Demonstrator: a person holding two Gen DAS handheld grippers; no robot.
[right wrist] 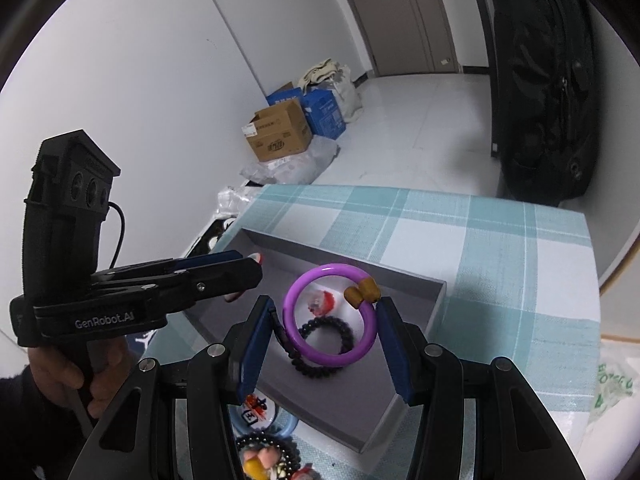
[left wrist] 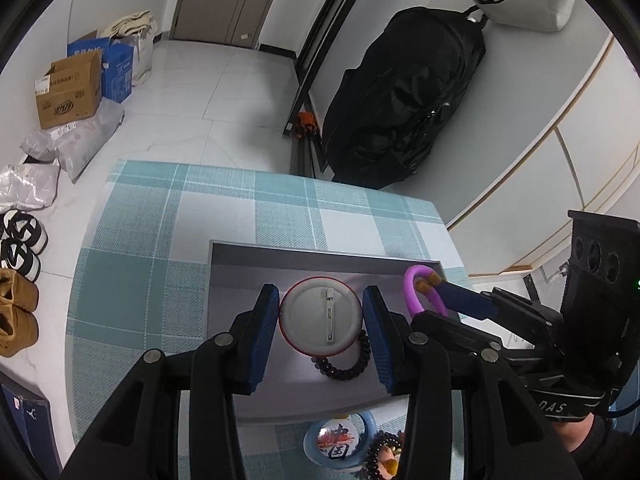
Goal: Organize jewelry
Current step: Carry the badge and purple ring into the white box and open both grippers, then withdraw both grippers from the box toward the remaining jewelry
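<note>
Gray tray: one dark bead bracelet. Left gripper jaws pinch one badge; right gripper jaws pinch one purple bangle.

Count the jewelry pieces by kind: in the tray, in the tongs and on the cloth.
Pin badges: 2, held badge, loose badge
Bead bracelets: 2, tray bracelet, cloth bracelet
Bangles: 2, purple bangle, light blue bangle
Unclear red-white piece: 1
Total: 7

Glossy plastic purple bangle, matt grey tray, woven checked cloth, metal-backed badge.
</note>
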